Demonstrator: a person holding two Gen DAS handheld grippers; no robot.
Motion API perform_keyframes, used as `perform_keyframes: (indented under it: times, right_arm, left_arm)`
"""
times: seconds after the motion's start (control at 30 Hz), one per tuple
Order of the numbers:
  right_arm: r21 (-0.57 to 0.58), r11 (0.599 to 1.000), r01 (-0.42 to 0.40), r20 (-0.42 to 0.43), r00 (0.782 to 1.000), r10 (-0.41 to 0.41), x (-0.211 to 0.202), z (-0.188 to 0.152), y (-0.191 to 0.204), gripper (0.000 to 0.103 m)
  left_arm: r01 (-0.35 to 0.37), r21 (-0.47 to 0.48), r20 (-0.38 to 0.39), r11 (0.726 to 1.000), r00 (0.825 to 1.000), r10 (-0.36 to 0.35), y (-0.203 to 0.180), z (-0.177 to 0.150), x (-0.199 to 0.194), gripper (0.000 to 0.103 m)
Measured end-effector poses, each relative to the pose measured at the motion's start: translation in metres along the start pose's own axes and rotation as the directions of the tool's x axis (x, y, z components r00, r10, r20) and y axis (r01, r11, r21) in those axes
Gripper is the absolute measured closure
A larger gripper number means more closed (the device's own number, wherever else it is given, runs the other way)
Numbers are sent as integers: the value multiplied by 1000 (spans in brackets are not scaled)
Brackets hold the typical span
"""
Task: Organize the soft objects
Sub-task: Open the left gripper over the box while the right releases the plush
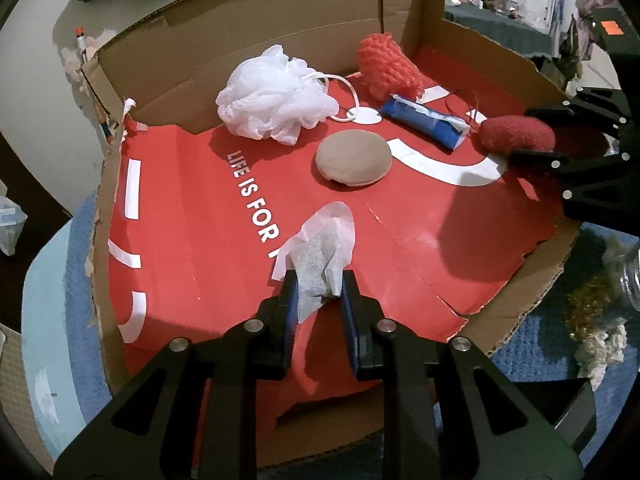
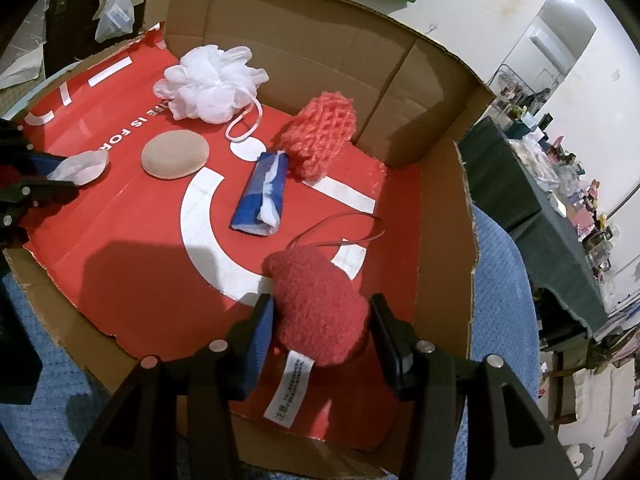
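Between the right gripper's [image 2: 320, 332] parted fingers, which hardly touch it, the red plush heart [image 2: 316, 304] points toward twelve o'clock, while the left gripper [image 1: 318, 300] pinches white gauze [image 1: 324, 256].

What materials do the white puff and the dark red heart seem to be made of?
White puff: probably plastic mesh, slightly glossy, seen in its gathered translucent ruffles. Dark red heart: fuzzy, matte plush fabric, likely stuffed; it shows a nubby pile and a sewn care label.

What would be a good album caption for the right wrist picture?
Right hand-held gripper straddling a fuzzy red plush in a red-lined cardboard box.
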State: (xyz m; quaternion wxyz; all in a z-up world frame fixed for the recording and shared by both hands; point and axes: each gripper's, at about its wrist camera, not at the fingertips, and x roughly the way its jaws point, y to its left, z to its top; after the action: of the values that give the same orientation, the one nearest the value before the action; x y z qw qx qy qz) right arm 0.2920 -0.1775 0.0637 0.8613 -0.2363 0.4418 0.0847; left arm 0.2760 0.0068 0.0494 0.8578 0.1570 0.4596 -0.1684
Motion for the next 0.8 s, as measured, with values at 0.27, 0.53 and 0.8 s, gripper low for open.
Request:
perform_keyframes:
  times: [0.27,0.53,0.8]
  right_arm:
    - [14,1000,-21,10,1000,21,-3,2,-2,34]
    - [29,999,-33,34,999,32,-15,2,-7,33]
    - [54,998,-41,68,997,38,-35,-1,-17,32]
  left_arm:
    - [46,-36,-9,998,999,-47,4,-1,0,83]
    - [88,-65,3,994,996,-88,7,0,-2,76]
    - [105,-79,66,991,993,-100,8,-1,-15,34]
